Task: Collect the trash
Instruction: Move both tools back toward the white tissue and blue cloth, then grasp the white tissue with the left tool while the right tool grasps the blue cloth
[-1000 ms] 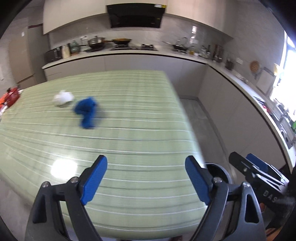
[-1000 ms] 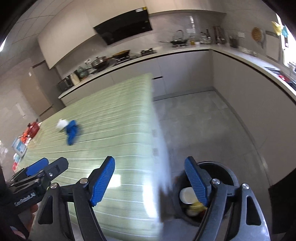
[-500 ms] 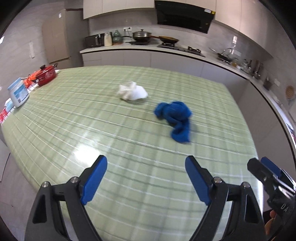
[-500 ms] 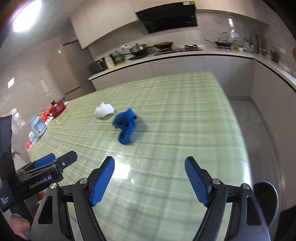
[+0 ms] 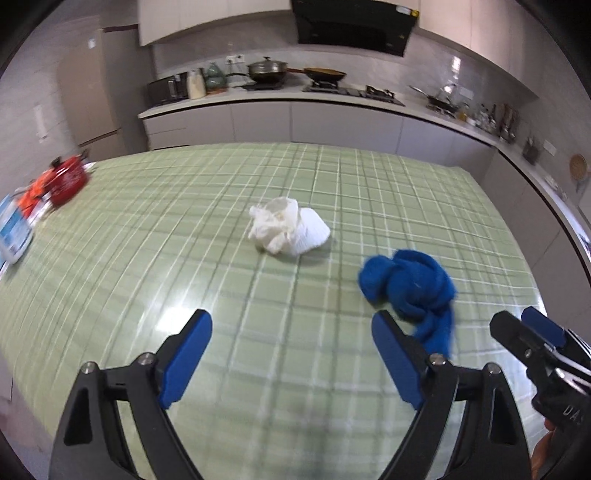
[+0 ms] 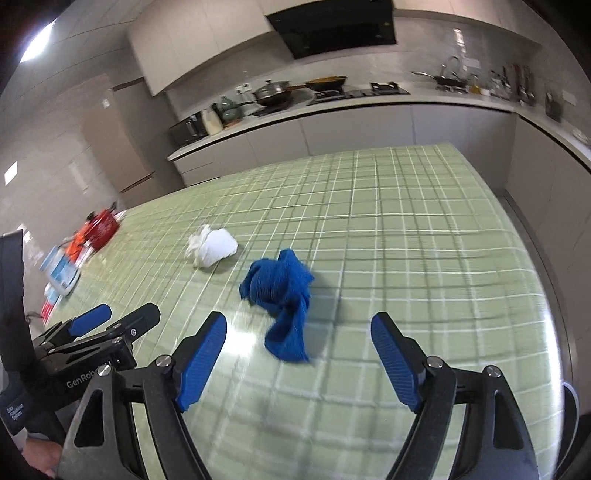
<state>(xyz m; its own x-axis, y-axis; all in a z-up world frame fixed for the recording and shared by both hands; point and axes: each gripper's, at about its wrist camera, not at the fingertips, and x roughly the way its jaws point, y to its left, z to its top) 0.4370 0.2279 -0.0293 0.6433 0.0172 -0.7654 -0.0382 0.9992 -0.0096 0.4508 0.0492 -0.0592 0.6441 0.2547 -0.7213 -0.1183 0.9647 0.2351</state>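
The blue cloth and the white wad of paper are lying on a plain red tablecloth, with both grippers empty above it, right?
Not quite: the tablecloth is green with a white check, not plain red, as the right wrist view shows. The blue cloth and the white wad of paper do lie on it, and the left gripper and right gripper are both empty.

We note a green checked tablecloth (image 5: 295, 369) over the table. At its far left edge: a red pot (image 5: 68, 180) and, nearer us, a blue-and-white box (image 5: 13, 229), blurred. On the rear counter (image 5: 273, 98) stand a lidded pot (image 5: 267, 70) and a frying pan (image 5: 325, 74), below a black hood (image 5: 354, 22).
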